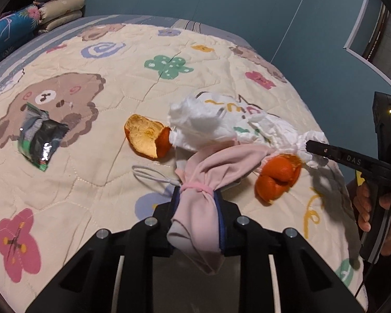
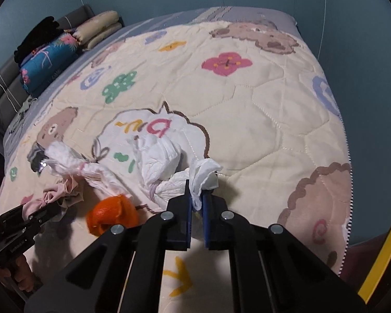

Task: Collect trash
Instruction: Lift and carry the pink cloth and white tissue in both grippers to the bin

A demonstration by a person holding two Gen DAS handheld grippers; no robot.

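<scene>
A pink cloth bundle (image 1: 195, 224) tied with a pink band is pinched between the blue pads of my left gripper (image 1: 196, 198); the same bundle (image 2: 62, 191) shows at the left of the right wrist view. My right gripper (image 2: 196, 195) is shut on a corner of a crumpled white tissue (image 2: 204, 174). From the left wrist view the right gripper (image 1: 310, 146) bites the edge of that tissue (image 1: 286, 135). On the bed lie two orange peels (image 1: 146, 138) (image 1: 279, 177), another crumpled tissue (image 1: 200, 125) and a dark snack wrapper (image 1: 41, 135).
Everything lies on a cream cartoon-print quilt (image 1: 112, 198) over a bed. A thin white cable (image 1: 153, 177) loops beside the pink bundle. Folded blankets and pillows (image 2: 65, 44) are stacked at the headboard. A blue wall runs beyond the bed's far edge.
</scene>
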